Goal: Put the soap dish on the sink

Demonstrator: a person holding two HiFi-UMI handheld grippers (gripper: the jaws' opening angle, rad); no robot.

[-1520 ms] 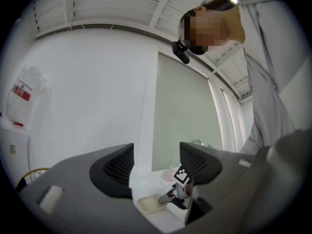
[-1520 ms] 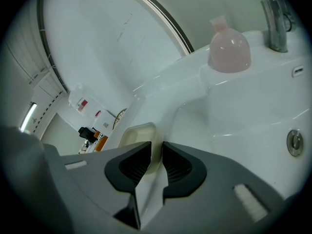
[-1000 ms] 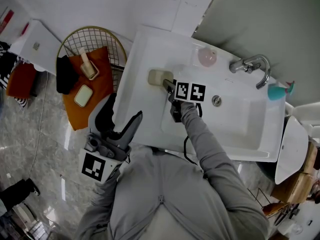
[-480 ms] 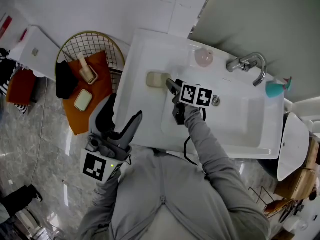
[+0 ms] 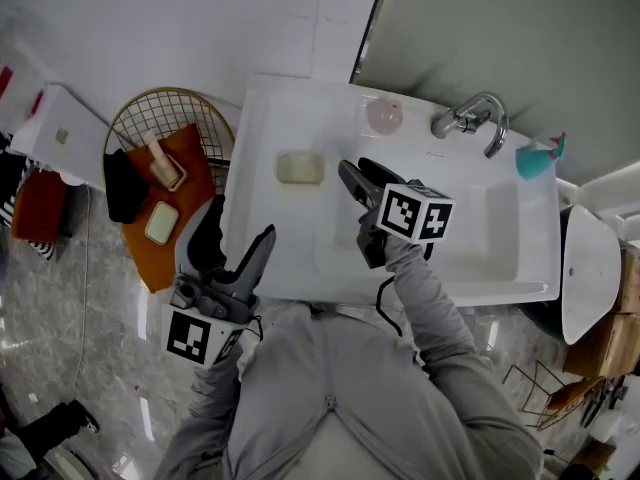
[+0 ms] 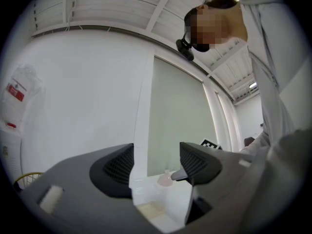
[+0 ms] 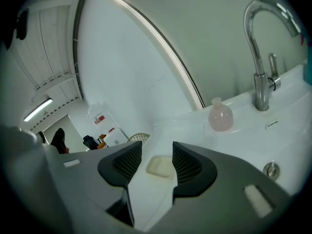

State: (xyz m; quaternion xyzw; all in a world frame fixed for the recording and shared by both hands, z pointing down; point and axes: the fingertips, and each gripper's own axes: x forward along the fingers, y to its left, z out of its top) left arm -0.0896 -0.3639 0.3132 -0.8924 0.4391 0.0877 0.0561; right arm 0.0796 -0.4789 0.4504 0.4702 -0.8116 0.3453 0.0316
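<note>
head view: the soap dish (image 5: 300, 168) lies flat on the left ledge of the sink (image 5: 262, 230), beside the basin, so i judge the placing done and the step in hand is getting clear of it. my right fingers (image 5: 352, 181) hang over the basin's left edge, near the dish but apart from it, spread wide with nothing in them. to do this well i'd keep them spread and draw up and back toward myself rather than sideways, so no tip clips the dish's rim. i'd also stay off the pink bottle (image 5: 384, 115) and the tap (image 5: 470, 120) behind. my right forearm reaches out over the sink's front edge, marker cube turned up to the camera. my left fingers (image 5: 207, 233) sit low at the sink's front left corner, near the wire basket (image 5: 128, 108), pointing away from me, apart and empty.

left gripper view: both fingers (image 6: 114, 167) stand apart with only open air between them. they point roughly level, a touch upward, at the wall, with the sink ledge and the pink bottle (image 6: 165, 179) showing far off through the gap.

right gripper view: the fingers (image 7: 124, 165) are wide apart. the soap dish (image 7: 161, 166) shows in the gap, but it rests on the ledge beyond them and neither pad touches it. they tilt down toward the ledge, with the bottle (image 7: 220, 117) and tap (image 7: 261, 57) off to the right.
</note>
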